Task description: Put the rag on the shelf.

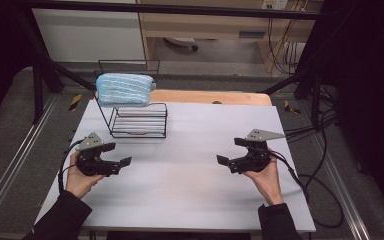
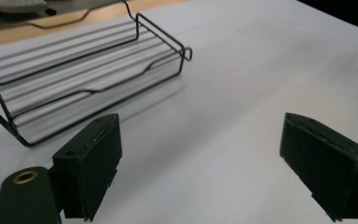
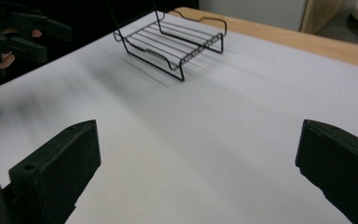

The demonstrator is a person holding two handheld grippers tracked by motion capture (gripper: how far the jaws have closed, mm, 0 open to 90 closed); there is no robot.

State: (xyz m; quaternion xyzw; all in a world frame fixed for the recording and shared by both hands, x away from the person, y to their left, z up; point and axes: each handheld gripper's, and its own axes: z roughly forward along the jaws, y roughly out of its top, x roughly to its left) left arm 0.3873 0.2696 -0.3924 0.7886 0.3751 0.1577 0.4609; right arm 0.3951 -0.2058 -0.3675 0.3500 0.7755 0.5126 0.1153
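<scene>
From the high view, the left gripper (image 1: 122,164) sits low over the white table (image 1: 190,200) at its left side, jaws spread wide with nothing between them. The right gripper (image 1: 225,162) is at the right side, also wide open and empty. A black wire rack (image 1: 139,121) stands on the table beyond the left gripper, and a blue cloth (image 1: 124,90) lies on the rack's raised back edge.

In the left gripper view, the left gripper (image 2: 200,163) points at bare table between its open jaws; the rack (image 2: 84,79) is near, up and to the left.

In the right gripper view, the right gripper (image 3: 196,172) is open over bare table, with the rack (image 3: 172,44) well ahead and the left gripper (image 3: 14,32) at the far upper left.
</scene>
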